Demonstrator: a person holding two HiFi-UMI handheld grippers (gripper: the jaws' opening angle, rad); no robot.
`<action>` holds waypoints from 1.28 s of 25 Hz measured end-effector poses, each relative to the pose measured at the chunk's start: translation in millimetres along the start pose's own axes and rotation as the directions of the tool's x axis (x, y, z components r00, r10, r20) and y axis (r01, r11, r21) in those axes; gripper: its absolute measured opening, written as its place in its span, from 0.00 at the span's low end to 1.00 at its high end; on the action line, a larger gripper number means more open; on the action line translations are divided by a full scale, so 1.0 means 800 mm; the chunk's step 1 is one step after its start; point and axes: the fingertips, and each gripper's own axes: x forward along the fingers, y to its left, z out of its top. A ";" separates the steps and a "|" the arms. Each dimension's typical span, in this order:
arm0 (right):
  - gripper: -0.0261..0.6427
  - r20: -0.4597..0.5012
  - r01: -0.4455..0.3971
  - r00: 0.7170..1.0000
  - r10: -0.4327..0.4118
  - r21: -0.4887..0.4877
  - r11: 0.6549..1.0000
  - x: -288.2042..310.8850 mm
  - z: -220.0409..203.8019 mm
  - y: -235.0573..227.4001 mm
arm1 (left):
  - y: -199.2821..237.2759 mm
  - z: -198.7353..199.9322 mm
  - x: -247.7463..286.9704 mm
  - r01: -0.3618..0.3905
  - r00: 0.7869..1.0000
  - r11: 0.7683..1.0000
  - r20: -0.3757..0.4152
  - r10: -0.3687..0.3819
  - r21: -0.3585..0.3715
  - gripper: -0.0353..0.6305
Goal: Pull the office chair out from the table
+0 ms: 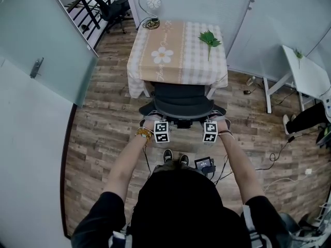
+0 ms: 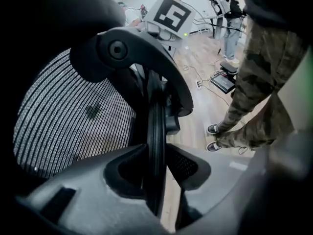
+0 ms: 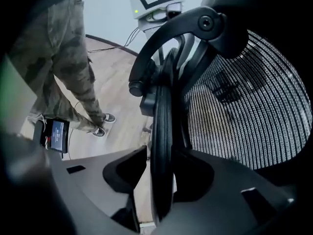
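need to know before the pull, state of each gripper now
Left gripper: open, the black mesh office chair's back rim between its jaws.
Right gripper: open, same rim between its jaws.

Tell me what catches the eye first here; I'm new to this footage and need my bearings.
A dark office chair sits tucked under a table draped in a peach checked cloth, mid-frame in the head view. The left gripper and right gripper straddle the rim of its mesh back, jaws open. A green leafy sprig lies on the table's right side.
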 end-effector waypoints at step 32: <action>0.17 -0.042 0.034 0.999 -0.030 0.080 0.996 0.003 -0.003 0.025 | -0.023 -0.065 -0.002 -0.046 0.994 0.999 -0.104 0.044 -0.024 0.23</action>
